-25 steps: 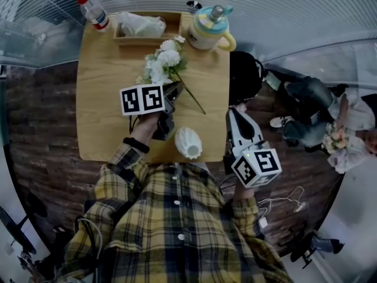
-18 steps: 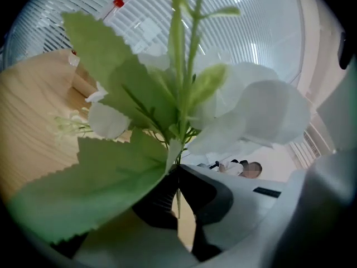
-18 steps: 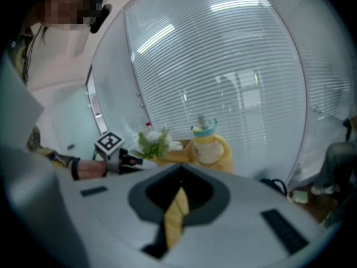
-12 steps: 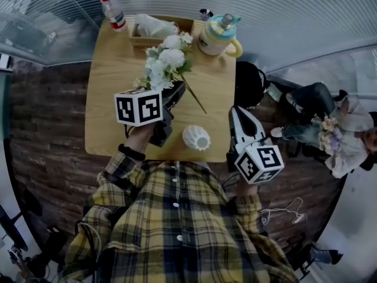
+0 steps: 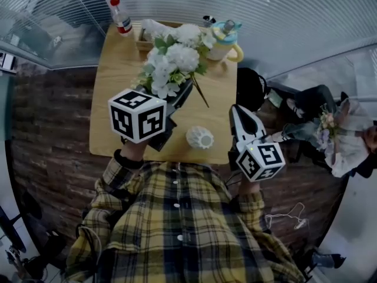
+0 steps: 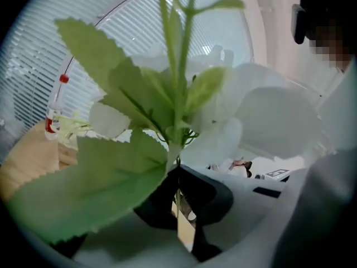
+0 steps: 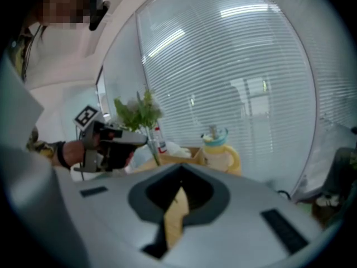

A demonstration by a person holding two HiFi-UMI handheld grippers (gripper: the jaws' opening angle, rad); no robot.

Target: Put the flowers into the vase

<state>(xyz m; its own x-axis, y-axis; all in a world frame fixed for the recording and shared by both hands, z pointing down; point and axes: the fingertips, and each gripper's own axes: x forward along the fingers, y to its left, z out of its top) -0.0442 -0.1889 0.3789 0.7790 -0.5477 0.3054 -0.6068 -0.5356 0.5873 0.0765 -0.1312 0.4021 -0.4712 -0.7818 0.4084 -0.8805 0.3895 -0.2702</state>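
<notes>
The left tool (image 5: 179,94) has lifted the flowers (image 5: 174,61) up off the worktop (image 5: 112,93).
Its jaws are clamped on the green stem, with the white blooms raised above the worktop's far half, near the yellow-handled jug (image 5: 227,40). The white ribbed vase (image 5: 200,138) stands upright at the near edge, between the two tools. The right tool (image 5: 241,112), jaws together and empty, hangs just beside it.
</notes>
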